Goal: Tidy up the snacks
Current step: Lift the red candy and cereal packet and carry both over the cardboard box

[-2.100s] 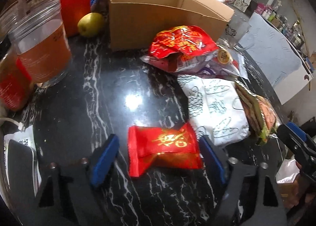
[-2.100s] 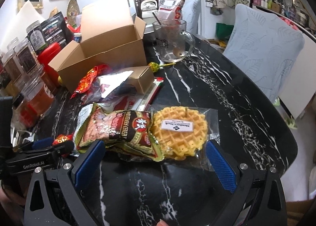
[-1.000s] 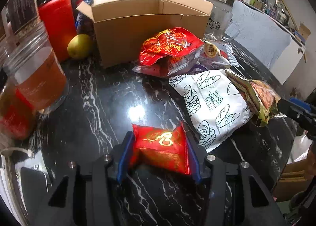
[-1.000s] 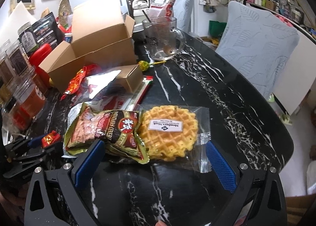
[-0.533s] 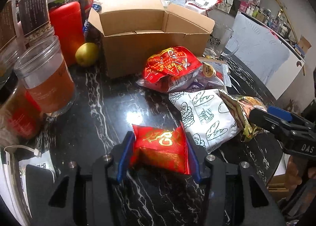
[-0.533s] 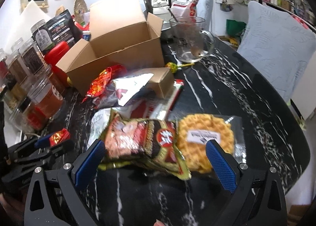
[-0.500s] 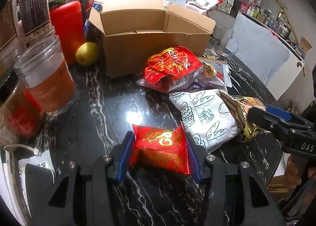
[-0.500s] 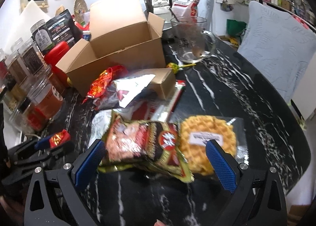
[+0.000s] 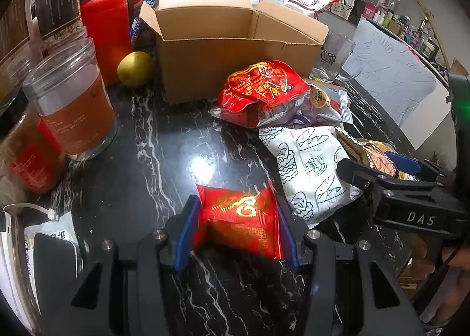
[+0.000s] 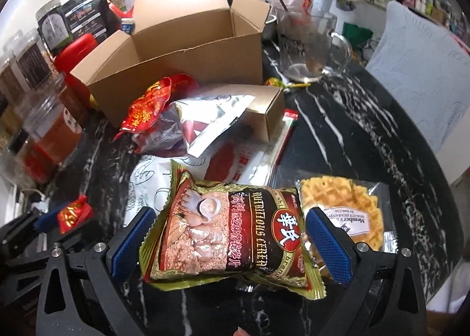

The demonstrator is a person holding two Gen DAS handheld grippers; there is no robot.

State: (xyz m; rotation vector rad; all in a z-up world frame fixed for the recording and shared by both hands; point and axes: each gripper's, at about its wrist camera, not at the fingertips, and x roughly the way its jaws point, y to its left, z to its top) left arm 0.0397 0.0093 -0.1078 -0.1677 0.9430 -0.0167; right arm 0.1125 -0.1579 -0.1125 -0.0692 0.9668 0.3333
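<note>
Black marble desk [image 9: 141, 165], snacks strewn over it. Left tongs [image 9: 235, 227] pinch a small red candy packet [image 9: 238, 218], lifted clear of the desk. Right tongs [image 10: 229, 236] clamp a cereal packet [image 10: 223, 233] by its sides, raised above the waffle pack [image 10: 352, 203]. Both loads look ready for the open cardboard box [image 10: 188, 56] beyond; next, I'd judge, carry each over its near wall and release.
</note>
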